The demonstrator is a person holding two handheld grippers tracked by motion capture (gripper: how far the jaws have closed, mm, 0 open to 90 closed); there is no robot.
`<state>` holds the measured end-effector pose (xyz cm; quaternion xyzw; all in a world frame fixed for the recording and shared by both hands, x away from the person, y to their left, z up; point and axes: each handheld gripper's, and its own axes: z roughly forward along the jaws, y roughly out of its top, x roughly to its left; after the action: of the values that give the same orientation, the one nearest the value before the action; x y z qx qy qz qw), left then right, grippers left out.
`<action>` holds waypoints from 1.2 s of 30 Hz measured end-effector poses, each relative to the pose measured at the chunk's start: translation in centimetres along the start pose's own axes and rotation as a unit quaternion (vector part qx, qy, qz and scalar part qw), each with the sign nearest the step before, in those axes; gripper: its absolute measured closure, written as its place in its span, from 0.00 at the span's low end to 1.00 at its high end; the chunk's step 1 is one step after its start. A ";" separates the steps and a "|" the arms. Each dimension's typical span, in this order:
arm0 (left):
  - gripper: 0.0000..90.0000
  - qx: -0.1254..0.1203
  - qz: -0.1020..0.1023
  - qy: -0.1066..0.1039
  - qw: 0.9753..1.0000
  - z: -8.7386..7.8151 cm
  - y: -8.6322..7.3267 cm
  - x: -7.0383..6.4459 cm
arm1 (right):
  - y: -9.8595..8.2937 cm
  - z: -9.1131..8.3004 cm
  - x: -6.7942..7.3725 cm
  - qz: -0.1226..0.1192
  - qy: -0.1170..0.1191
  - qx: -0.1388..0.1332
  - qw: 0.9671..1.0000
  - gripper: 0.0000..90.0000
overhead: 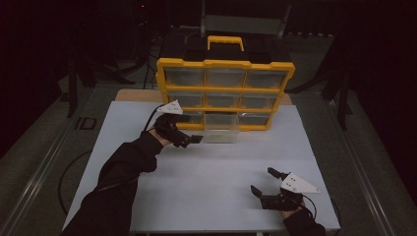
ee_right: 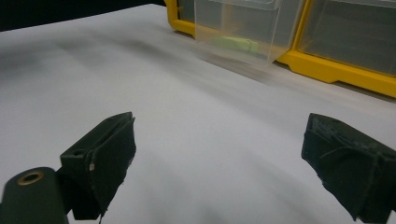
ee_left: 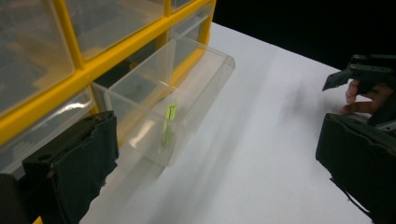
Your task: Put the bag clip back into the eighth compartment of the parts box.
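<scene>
Clear drawer [overhead: 222,132] out of yellow cabinet [overhead: 225,64]

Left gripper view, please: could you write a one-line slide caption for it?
Open left gripper beside a clear drawer pulled out of the yellow organizer, a green item inside.

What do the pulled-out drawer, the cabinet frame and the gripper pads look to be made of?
The drawer looks like clear, glossy hard plastic: the green item inside shows through its walls. The cabinet frame looks like yellow moulded plastic with a smooth, slightly shiny finish. The left gripper pads look matte black, perhaps rubber or foam, with ragged edges.
</scene>
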<state>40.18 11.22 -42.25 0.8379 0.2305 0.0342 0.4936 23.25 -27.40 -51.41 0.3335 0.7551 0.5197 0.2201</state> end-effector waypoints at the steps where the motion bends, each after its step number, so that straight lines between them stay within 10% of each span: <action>1: 0.00 0.000 0.000 0.000 1.000 0.0 0.0 0.0 | 0.0 0.0 0.0 0.001 0.000 0.000 1.000 0.11; 36: 0.00 -0.012 -0.001 -0.003 1.000 -5.4 -8.4 -2.9 | 0.1 0.1 0.1 -0.001 -0.001 0.002 1.000 0.11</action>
<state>33.05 17.79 -46.08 0.8319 0.2294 0.0339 0.5041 23.23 -27.27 -51.36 0.3341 0.7564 0.5172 0.2210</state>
